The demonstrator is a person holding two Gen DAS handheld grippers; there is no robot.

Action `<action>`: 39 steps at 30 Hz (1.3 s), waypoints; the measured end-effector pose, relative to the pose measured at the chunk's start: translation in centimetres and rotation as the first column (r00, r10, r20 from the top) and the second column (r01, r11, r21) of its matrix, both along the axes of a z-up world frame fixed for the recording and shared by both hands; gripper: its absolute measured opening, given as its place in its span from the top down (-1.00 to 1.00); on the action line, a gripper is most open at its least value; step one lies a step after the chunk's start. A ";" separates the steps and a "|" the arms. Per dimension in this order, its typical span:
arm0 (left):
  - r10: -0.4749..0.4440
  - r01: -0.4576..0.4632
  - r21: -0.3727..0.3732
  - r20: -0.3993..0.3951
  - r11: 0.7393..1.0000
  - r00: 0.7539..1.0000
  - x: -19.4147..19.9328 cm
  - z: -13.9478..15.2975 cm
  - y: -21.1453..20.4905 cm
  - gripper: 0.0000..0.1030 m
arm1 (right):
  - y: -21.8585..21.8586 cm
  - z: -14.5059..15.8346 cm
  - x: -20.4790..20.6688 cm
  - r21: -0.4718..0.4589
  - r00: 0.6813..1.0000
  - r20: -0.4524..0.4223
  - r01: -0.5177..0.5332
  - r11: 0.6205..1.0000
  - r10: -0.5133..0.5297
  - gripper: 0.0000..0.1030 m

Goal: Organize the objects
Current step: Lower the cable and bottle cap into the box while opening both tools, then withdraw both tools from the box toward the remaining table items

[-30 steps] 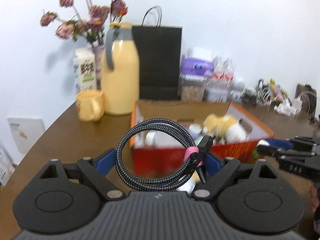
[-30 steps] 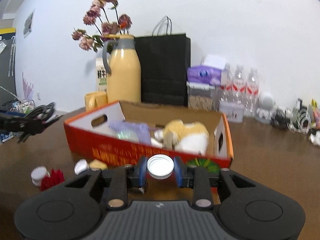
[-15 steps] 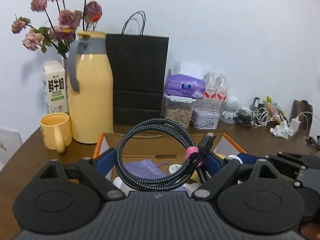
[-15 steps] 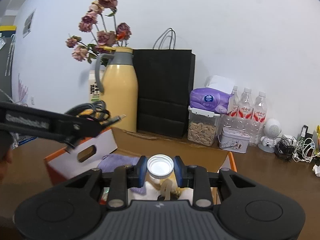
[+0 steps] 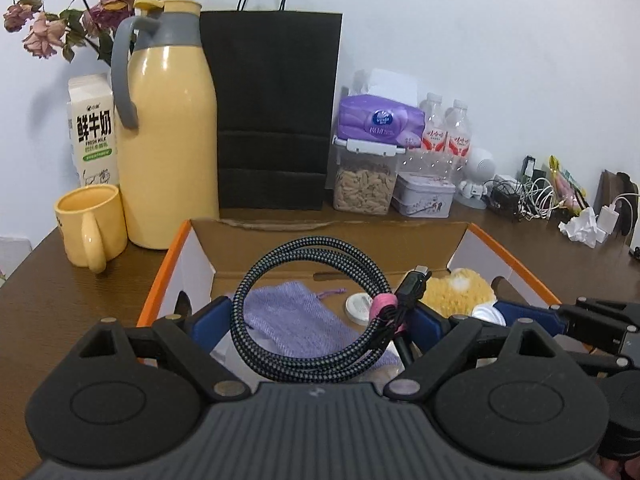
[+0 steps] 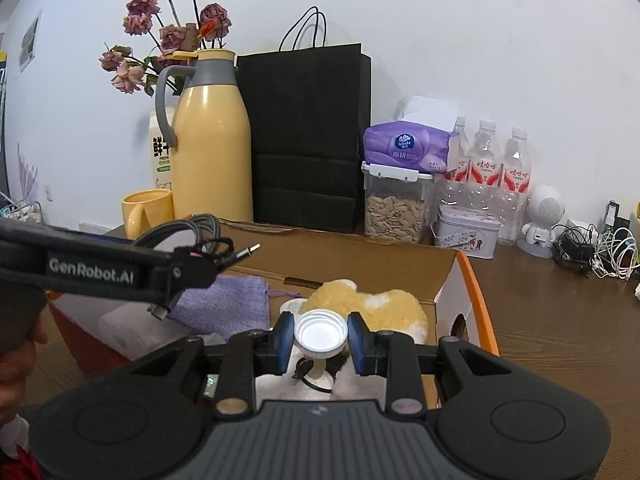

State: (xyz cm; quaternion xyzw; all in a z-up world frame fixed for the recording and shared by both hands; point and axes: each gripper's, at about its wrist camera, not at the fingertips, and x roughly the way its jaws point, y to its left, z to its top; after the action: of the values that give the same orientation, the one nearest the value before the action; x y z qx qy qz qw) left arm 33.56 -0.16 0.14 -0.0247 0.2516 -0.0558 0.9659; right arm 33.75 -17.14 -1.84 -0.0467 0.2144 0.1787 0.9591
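My left gripper [image 5: 316,320] is shut on a coiled black braided cable [image 5: 320,245] bound with a pink tie, held over the open orange cardboard box [image 5: 164,272]. In the right wrist view the left gripper [image 6: 180,272] reaches in from the left with the cable [image 6: 188,232] above the box [image 6: 476,304]. My right gripper [image 6: 320,340] is shut on a white bottle cap [image 6: 320,330], also over the box. Inside lie a purple pouch [image 5: 288,320], a yellow plush toy [image 6: 360,304] and a white lid [image 5: 358,308]. The right gripper [image 5: 496,312] shows at the right edge.
Behind the box stand a yellow jug [image 5: 168,128], a yellow mug [image 5: 88,224], a milk carton [image 5: 94,132], a black paper bag [image 5: 276,112], a seed jar [image 5: 364,184] under a tissue pack, a tin [image 5: 424,200], water bottles and tangled chargers [image 5: 532,196].
Both grippers have moved forward from in front of the box to over its open top, each still holding its object. The box and the things behind it look closer.
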 end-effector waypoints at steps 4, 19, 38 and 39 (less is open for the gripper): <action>0.026 -0.025 -0.019 0.025 0.999 0.999 -0.5 0.1 0.4 -1.00 | -0.1 -0.2 0.1 0.000 1.000 -0.006 0.022 1.000 -0.022 0.30; 0.040 -0.038 -0.042 0.054 0.998 0.998 -1.0 0.6 0.6 -1.00 | -0.8 -0.2 0.1 0.015 0.997 0.011 0.079 0.997 -0.080 -0.99; 0.037 -0.031 -0.051 0.123 0.998 0.992 -5.1 4.0 1.2 -1.00 | -1.5 2.2 -2.7 0.016 0.998 0.055 0.035 0.999 -0.036 -1.00; 0.041 -0.035 -0.049 0.121 0.998 0.992 -5.5 4.2 1.4 -1.00 | -1.5 2.3 -3.1 0.013 0.998 0.054 0.031 0.999 -0.032 -1.00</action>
State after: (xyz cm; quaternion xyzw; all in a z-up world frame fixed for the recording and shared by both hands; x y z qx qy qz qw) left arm 28.07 1.24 4.32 -0.0487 0.1903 -0.0449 0.9795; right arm 30.67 -18.66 0.42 -0.0425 0.1878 0.1634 0.9676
